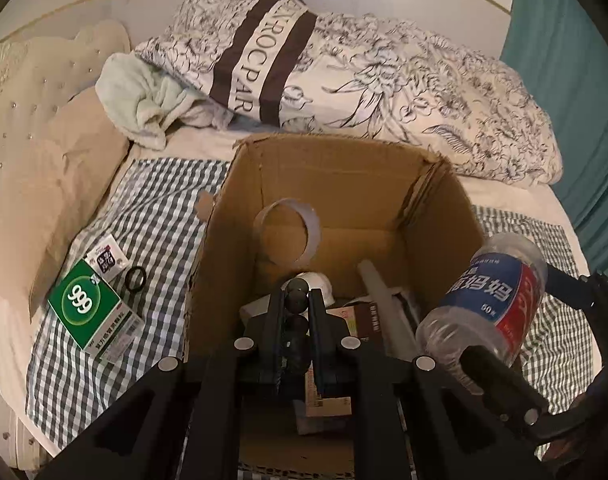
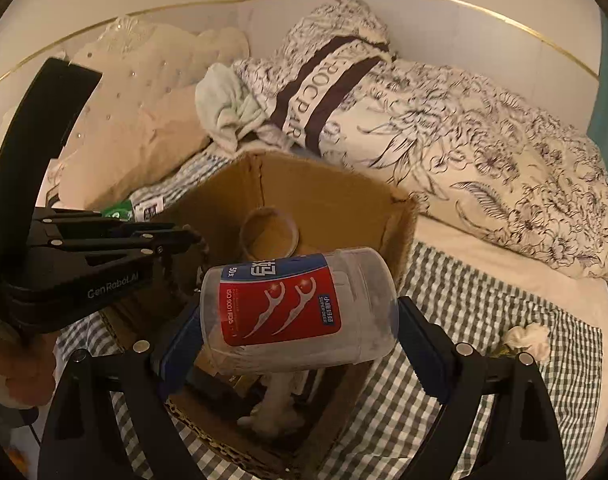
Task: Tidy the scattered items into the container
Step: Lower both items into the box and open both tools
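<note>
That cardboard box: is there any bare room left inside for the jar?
Yes. The cardboard box has a bare floor strip at its far wall, right of the tape roll. The near end is crowded with small packets. The floss jar is clamped over it.

A bed [image 1: 175, 216] fills the scene, spread with a green-and-white checked sheet over cream bedding. At the far side lies a bundled floral duvet [image 1: 444, 92] with a brown-striped pillow [image 1: 259, 56] leaning on it, and a pale green towel [image 1: 143, 96] to its left. A cream tufted headboard [image 1: 19, 92] stands left, a gold-trimmed pale wall [image 2: 424, 20] behind, a teal curtain [image 1: 564, 60] right, all in warm dim light
</note>
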A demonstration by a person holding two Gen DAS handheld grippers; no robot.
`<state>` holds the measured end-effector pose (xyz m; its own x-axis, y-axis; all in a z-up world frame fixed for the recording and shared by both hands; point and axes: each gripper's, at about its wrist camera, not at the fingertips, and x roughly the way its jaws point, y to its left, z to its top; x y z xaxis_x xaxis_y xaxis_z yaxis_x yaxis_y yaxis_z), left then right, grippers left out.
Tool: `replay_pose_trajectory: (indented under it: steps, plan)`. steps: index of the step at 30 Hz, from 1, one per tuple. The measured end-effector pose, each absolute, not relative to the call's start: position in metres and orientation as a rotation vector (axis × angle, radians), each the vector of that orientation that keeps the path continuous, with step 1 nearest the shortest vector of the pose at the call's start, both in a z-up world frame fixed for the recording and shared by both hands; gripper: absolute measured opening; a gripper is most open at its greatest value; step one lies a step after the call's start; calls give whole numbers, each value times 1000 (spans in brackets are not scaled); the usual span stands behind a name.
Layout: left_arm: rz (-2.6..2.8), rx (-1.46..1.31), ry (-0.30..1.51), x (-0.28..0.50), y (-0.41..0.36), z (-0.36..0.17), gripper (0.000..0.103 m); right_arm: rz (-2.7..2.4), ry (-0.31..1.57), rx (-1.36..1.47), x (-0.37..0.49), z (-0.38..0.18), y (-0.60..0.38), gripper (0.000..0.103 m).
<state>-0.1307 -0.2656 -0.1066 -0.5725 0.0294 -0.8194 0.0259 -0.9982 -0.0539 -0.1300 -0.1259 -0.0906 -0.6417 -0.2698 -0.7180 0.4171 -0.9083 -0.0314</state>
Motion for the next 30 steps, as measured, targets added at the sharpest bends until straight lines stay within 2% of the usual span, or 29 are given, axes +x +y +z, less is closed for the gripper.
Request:
replay_pose_trajectory:
  steps: [19,22,30]
  plan:
    - [2769,-1538,-100,-133,-269,-123,13,-2494,273,1121,-135,-115,-133,91]
    - [2780,-1516,-118,-130,-270,-113,28,-2504,268,1083,-131,-109,-134,91]
    - [2815,-1420,-112,-122,-260,-85,29,-2556,233,996,-120,-84,-125,91]
